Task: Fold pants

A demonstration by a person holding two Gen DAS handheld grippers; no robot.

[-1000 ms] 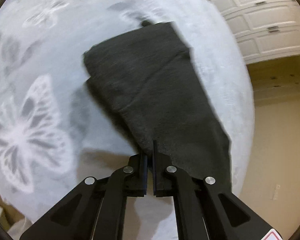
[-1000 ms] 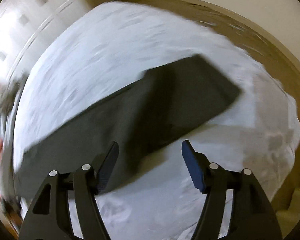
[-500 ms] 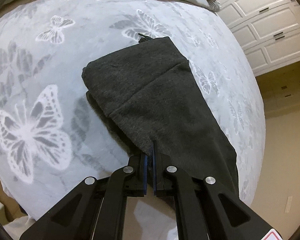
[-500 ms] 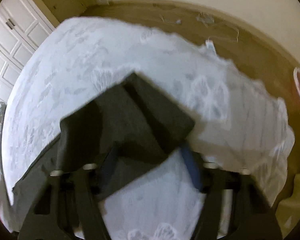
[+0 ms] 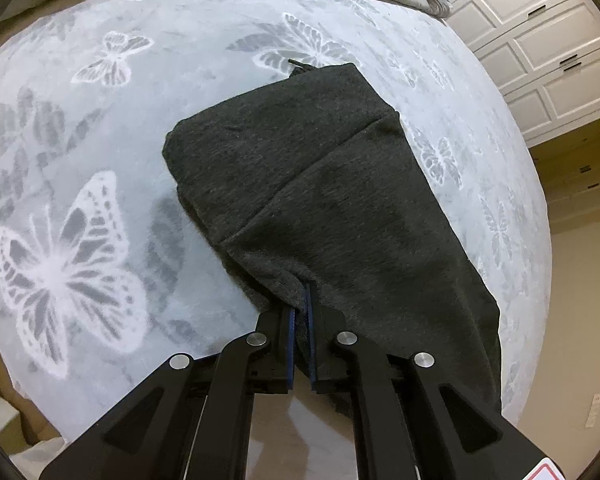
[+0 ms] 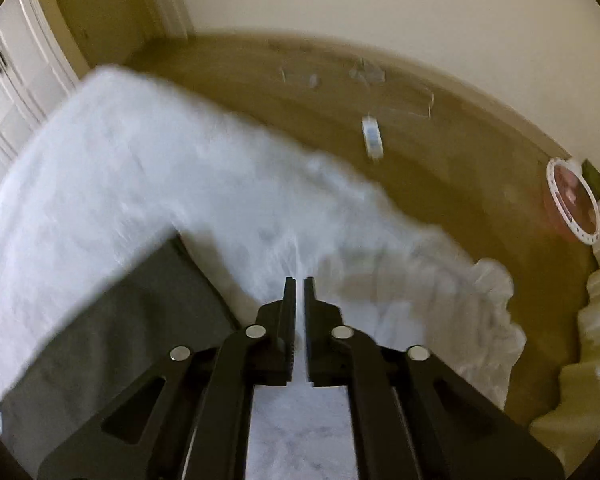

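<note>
Dark charcoal knit fleece pants (image 5: 332,200) lie on the pale grey plush blanket with white butterfly print (image 5: 100,160), already doubled over. A fold edge runs diagonally across the top layer, and a short drawstring tip pokes out at the far end.

Left gripper (image 5: 301,308): fingers clenched on the near edge of the pants, with fabric pinched between the blue pads. The grip looks thin, only an edge's worth of cloth.

Right gripper (image 6: 296,300): fingers drawn nearly together with only a thin gap, nothing between them. It sits over bare blanket, with the pants to its left and not touching. This view is motion-blurred, so detail is poor.

Handling, my read:
- Soft and limp with no stiffness, so it will drape and sag from any single hold.
- Light to moderate weight; the fleece is thick, so stacked layers will be bulky.
- The fuzzy surface grips the plush blanket, so dragging will likely bunch the lower layers. Better to lift than slide.
- Not fragile, not slippery.
- Best hold is two corners of the same edge, pinching all layers, which keeps the fold square. The right gripper would take the near right corner.

Containers: none on the bed. A round pink tub with a white rim (image 6: 572,200) stands on the tan floor (image 6: 440,152), far right; contents can't be made out.
</note>
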